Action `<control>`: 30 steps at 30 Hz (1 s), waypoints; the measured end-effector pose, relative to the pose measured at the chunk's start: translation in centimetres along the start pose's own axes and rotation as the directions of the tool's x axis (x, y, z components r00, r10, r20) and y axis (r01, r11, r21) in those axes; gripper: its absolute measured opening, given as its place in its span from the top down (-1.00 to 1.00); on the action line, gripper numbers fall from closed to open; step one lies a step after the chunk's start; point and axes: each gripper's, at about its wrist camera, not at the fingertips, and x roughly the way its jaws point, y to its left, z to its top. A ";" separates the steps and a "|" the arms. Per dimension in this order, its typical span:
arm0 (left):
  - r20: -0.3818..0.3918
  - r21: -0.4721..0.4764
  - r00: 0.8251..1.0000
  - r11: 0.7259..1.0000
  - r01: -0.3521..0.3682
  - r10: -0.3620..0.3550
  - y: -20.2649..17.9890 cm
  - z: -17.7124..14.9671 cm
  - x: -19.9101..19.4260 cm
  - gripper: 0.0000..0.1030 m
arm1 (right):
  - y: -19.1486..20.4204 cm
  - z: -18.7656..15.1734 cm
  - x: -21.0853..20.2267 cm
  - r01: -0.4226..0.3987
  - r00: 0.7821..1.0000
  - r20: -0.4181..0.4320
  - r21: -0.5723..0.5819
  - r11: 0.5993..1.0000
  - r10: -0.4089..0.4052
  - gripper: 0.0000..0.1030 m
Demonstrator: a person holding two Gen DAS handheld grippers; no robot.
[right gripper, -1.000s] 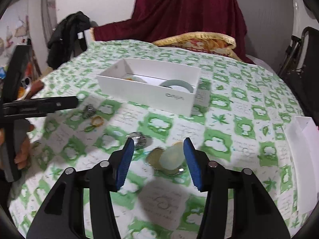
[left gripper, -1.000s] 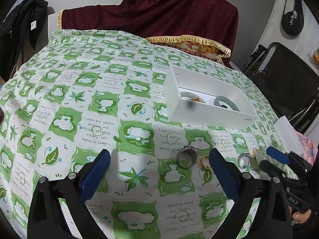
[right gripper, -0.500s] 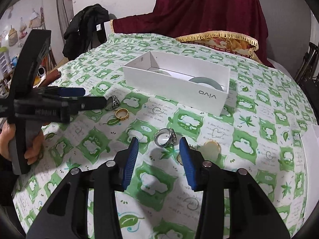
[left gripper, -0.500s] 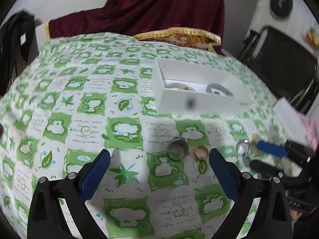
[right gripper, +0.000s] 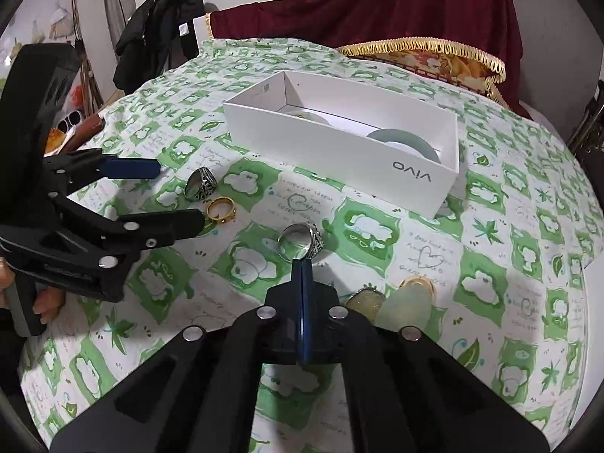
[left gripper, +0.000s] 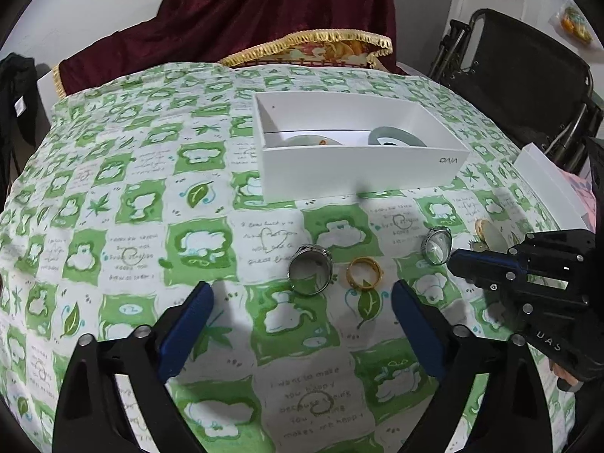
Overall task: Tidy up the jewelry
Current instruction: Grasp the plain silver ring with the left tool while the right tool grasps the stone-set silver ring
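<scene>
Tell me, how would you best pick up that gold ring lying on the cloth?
The gold ring lies flat beside the silver ring. Come from above and pinch its band, one finger inside the hole and one outside, on the side away from the silver ring.

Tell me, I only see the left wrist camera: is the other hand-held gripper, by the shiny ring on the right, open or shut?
Observer: Shut. The right wrist view shows the right hand-held gripper with fingers pressed flat together, tips at the near rim of that silver ring; whether they pinch it, I cannot tell.
Operator: What is the pale thing behind it?
Observer: Two stones lying touching: a yellowish stone and a pale green stone.
Operator: Anything far left that I miss?
Observer: White-framed sunglasses, past the edge of the table.
</scene>
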 end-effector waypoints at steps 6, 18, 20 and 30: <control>0.002 0.037 1.000 0.999 0.010 -0.010 0.0 1.3 0.9 -0.35 | 0.0 0.0 -0.6 -0.010 1.000 0.025 0.008 1.000 0.010 0.45; 0.022 -0.019 0.995 0.995 0.096 -0.096 1.6 1.1 0.2 0.53 | 0.5 0.9 -0.3 0.018 0.999 0.047 -0.029 0.999 -0.016 0.14; 0.028 -0.026 0.995 0.995 0.095 -0.094 1.7 1.1 0.0 0.53 | 0.9 1.1 -0.1 0.029 0.999 0.045 -0.049 0.998 -0.027 0.13; 0.043 -0.066 0.993 0.992 0.111 -0.108 2.7 1.1 -0.5 0.53 | 1.9 1.6 1.0 0.069 0.998 0.020 -0.095 0.993 -0.067 0.49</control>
